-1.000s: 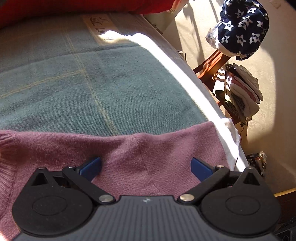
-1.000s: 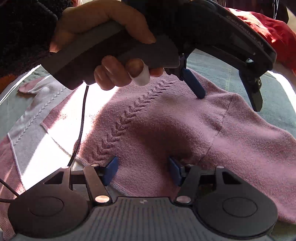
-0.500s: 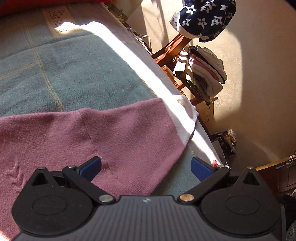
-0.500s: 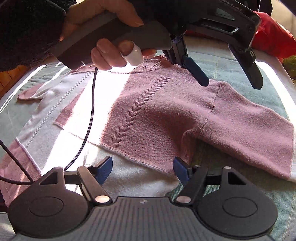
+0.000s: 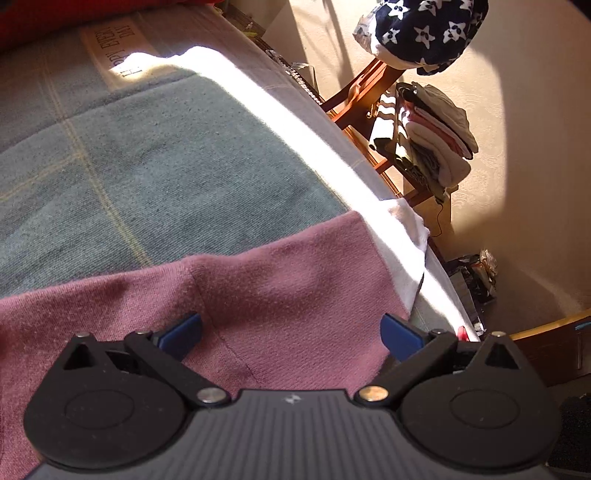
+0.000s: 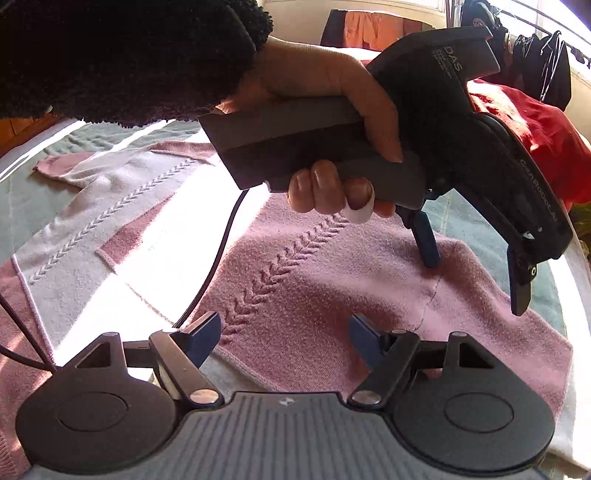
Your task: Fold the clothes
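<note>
A mauve-pink knit sweater (image 6: pixel 295 273) with a braid pattern lies flat on the bed, partly in bright sun. In the left wrist view its sleeve (image 5: pixel 295 288) runs toward the bed's edge and ends in a white cuff (image 5: pixel 406 229). My left gripper (image 5: pixel 290 332) is open, low over the sleeve by the shoulder seam. From the right wrist view the left gripper (image 6: pixel 474 269) is held by a hand (image 6: pixel 325 92), one blue fingertip (image 6: pixel 428 251) touching the sweater. My right gripper (image 6: pixel 284 336) is open over the sweater's hem, holding nothing.
A teal checked blanket (image 5: pixel 147 166) covers the bed, whose sunlit edge (image 5: pixel 295 125) runs along the right. Beyond it stands a wooden chair with folded clothes (image 5: pixel 436 136) and a navy star-print garment (image 5: pixel 424 29). Red fabric (image 6: pixel 535 122) lies at the bed's far end. A black cable (image 6: pixel 218 251) hangs over the sweater.
The left gripper lifted and swung toward the bed's edge, then came back down by the shoulder seam. The right gripper drew back to the hem, then moved in closer. Both stayed open.
</note>
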`<state>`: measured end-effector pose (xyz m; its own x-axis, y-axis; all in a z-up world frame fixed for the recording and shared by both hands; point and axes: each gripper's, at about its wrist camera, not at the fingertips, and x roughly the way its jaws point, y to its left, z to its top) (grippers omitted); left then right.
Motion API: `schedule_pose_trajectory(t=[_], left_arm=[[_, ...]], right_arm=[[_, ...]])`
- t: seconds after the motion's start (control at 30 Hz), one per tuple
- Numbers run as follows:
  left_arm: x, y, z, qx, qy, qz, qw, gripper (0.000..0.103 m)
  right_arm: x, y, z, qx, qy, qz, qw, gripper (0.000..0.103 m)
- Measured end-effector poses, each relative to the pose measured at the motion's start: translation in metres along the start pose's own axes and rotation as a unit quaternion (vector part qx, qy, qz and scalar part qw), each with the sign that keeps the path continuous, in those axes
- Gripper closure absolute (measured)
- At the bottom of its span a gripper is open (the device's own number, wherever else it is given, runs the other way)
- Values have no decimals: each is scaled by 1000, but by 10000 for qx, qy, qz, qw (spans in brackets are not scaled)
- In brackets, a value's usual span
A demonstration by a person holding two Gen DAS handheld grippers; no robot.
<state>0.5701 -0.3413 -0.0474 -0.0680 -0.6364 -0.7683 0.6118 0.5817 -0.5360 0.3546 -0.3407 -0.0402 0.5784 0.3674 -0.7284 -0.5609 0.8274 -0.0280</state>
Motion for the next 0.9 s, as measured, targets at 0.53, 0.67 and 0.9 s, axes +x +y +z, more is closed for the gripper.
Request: schedule_pose_trajectory(t=[0.53, 0.67, 0.9], left_arm=[[-2, 2, -10, -191, -109, -100, 9997, 1], [22, 3, -3, -230, -134, 7, 9996, 1], [40, -3, 11, -226, -285, 160, 9992, 1]], right_arm=[[2, -25, -3, 364, 288, -702, 9965, 19], [28, -53, -18, 893, 906, -640, 9898, 16], [11, -58, -27, 1062, 773, -534, 9899, 14]])
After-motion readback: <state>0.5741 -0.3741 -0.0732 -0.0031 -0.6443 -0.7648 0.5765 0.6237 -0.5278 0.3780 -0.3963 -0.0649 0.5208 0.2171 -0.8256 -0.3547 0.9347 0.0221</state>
